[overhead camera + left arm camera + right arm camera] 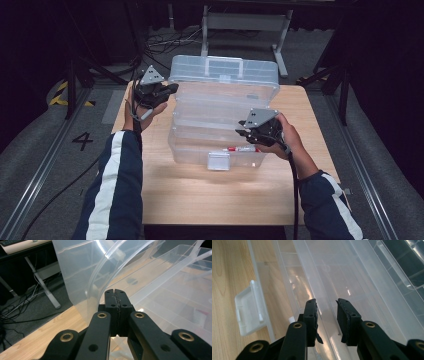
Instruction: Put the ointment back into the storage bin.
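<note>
A clear plastic tiered box (220, 107) stands open on the wooden table (200, 195), its trays fanned out and its lid (225, 70) raised at the back. My left gripper (171, 89) is at the box's rear left corner; in the left gripper view its jaws (115, 291) are pressed together beside a curved clear arm (100, 277). My right gripper (242, 129) is at the box's front right. Its jaws (327, 302) stand apart over a clear tray rim (317, 277) that runs between them, and the pads do not press on it. A red marker (240, 149) lies in the bottom tray.
The white latch (218, 161) hangs from the box's front wall, also the latch (249, 312) at the left of the right gripper view. Bare wood lies in front of the box. Cables (160, 45) and a metal frame (245, 22) sit on the floor behind the table.
</note>
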The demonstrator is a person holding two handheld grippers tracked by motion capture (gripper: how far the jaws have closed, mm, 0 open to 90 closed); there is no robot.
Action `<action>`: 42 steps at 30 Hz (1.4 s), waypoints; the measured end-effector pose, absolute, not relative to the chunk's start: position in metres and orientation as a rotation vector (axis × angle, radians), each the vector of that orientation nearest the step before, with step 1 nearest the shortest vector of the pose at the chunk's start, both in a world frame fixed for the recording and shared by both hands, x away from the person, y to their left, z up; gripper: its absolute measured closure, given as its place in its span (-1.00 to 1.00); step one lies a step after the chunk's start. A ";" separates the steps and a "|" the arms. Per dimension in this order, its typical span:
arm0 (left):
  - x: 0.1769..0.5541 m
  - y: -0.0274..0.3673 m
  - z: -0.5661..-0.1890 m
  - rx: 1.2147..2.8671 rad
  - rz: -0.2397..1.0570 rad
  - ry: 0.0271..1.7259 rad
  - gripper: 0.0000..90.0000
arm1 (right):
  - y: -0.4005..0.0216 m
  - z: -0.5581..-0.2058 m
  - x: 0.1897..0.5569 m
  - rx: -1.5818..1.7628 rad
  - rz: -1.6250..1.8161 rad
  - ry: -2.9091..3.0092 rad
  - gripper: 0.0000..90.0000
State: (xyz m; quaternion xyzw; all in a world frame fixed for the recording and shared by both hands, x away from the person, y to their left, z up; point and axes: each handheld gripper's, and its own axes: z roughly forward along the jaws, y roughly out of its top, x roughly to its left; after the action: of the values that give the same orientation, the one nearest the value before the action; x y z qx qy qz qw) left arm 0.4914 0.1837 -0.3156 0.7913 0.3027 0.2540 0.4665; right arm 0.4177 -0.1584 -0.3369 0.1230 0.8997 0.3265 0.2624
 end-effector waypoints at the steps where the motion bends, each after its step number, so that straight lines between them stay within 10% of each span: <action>1: 0.490 0.184 -0.315 1.941 0.624 0.739 1.00 | -0.159 -0.337 0.417 0.337 0.880 2.433 0.56; 42: 0.441 0.188 -0.343 2.014 0.593 0.608 1.00 | -0.244 -0.333 0.387 0.478 0.924 2.417 0.49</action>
State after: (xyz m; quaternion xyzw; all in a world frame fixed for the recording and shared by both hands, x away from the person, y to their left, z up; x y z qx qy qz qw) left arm 0.4409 0.1880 -0.3431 0.8183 0.2469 0.2409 0.4598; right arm 0.3872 -0.2443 -0.3332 0.1757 0.8888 0.3399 0.2521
